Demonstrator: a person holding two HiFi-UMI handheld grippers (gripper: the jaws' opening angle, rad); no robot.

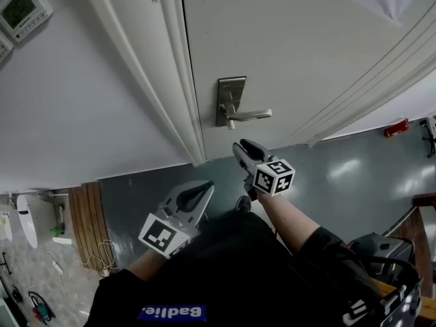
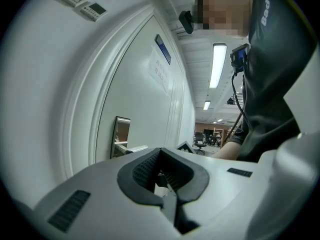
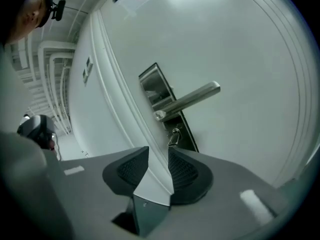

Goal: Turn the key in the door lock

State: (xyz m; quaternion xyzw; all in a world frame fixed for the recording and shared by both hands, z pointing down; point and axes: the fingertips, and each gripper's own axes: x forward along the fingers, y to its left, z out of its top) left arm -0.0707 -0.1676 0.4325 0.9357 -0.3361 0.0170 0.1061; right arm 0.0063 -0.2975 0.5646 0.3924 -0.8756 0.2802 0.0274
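Note:
The white door carries a steel lock plate with a lever handle. In the right gripper view a small key sticks out of the plate just under the handle. My right gripper hangs a little below the handle, short of the door. Its jaws stand open with nothing between them, and the key shows just beyond its tips. My left gripper is lower and further left, away from the door, with its jaws shut and empty.
The white door frame runs just left of the lock. Two control panels hang on the wall at upper left. A wooden slat mat and a red object lie on the grey floor.

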